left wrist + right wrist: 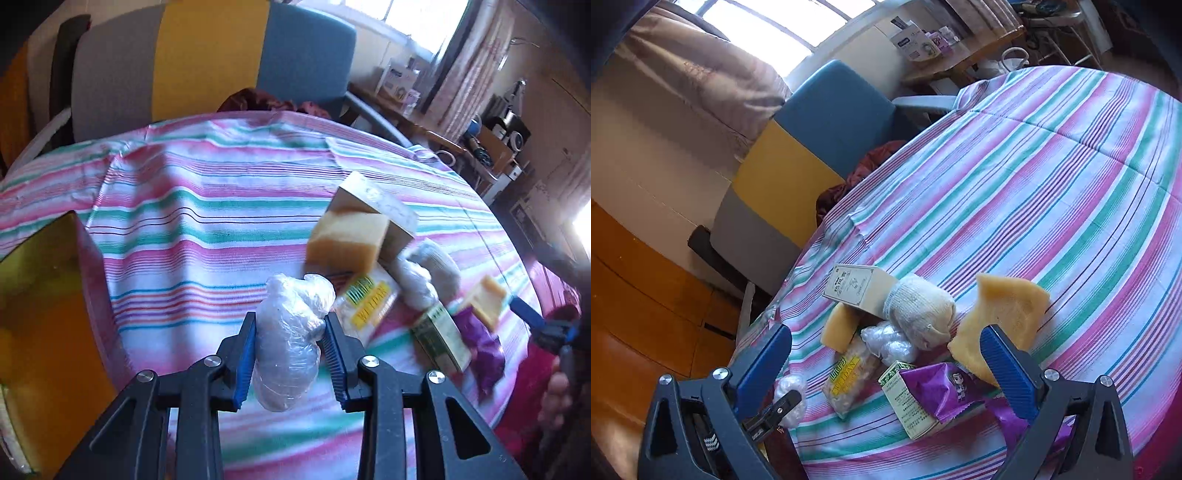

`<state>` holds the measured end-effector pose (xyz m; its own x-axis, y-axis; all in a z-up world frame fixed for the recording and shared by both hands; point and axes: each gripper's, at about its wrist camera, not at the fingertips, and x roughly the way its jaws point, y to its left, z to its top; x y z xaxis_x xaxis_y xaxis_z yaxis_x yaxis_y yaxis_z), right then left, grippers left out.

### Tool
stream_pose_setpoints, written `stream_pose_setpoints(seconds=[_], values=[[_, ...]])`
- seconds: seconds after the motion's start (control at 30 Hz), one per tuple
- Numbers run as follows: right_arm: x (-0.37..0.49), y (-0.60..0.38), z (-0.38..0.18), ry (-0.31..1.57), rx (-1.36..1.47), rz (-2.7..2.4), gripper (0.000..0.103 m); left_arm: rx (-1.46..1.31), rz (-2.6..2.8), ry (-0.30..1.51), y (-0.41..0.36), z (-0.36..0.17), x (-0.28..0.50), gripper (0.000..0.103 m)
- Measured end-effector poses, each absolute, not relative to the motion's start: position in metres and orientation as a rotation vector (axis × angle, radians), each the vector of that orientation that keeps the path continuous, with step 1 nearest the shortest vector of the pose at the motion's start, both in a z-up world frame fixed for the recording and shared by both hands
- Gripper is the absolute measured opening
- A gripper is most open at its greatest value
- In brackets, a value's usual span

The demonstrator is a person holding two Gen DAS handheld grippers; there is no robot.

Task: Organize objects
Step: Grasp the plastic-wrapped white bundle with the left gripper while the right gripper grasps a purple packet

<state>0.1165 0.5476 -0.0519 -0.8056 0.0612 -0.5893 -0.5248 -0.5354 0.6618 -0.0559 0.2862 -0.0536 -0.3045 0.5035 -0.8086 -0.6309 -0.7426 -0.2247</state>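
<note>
Two claws are at work over a table with a striped cloth [207,206]. The left gripper [290,328] has its blue pads pressed on both sides of a plastic-wrapped bundle [286,343], which stands between them and reaches out past the fingertips. It seems lifted above the cloth, but I cannot tell this for sure.

Ahead and to the right of this claw lies the pile of objects. Nearest is a clear packet with a yellow label [369,302], just beside the right finger. Beyond it is a yellow sponge [345,240], touching a beige carton [376,203] behind it. Further right are a second plastic bundle [415,282], a green and white box [441,338], a purple packet [482,343] and a roll of white gauze [441,260]. To the left of the claw there is an orange container [40,306] at the table edge.

The right gripper [886,354] is wide open and holds nothing. Between its fingers, in front, lie the labelled packet [849,380], the green box [908,400] and the purple packet [945,387]. Just beyond its right finger is a torn yellow sponge piece [1001,314], and the gauze roll [919,310] leans on the carton [860,288]. A chair [798,155] with blue, yellow and grey panels stands behind the table.
</note>
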Motion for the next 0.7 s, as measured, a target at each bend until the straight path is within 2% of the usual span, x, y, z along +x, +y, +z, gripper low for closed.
stream_pose_setpoints(seconds=[0.1,0.2,0.27,0.33,0.37,0.47,0.57,0.63,0.7], values=[[0.115,0.548,-0.055,1.279,-0.763,2.358,0.101,-1.194,2.072,0.169,0.273,-0.045,-0.043,0.034],[0.108,0.547,-0.058,1.266,-0.83,2.342,0.091,-1.159,2.075,0.163,0.261,-0.036,-0.031,0.035],[0.103,0.544,-0.061,1.267,-0.892,2.331,0.074,-1.124,2.078,0.17,0.251,-0.028,-0.022,0.035],[0.099,0.542,-0.062,1.262,-0.98,2.32,0.063,-1.09,2.087,0.187,0.243,-0.022,-0.016,0.035],[0.101,0.542,-0.061,1.234,-1.01,2.314,0.061,-1.067,2.09,0.189,0.236,-0.018,-0.013,0.035],[0.11,0.544,-0.054,1.142,-1.109,2.318,0.061,-1.055,2.087,0.178,0.223,-0.014,-0.009,0.035],[0.11,0.541,-0.052,0.846,-1.357,2.276,0.061,-1.061,2.084,0.152,0.215,-0.015,-0.007,0.035],[0.108,0.54,-0.059,0.768,-1.5,2.25,0.062,-1.065,2.087,0.133,0.21,-0.016,-0.006,0.035],[0.106,0.539,-0.069,0.698,-1.614,2.2,0.075,-1.07,2.088,0.115,0.206,-0.016,-0.006,0.035]])
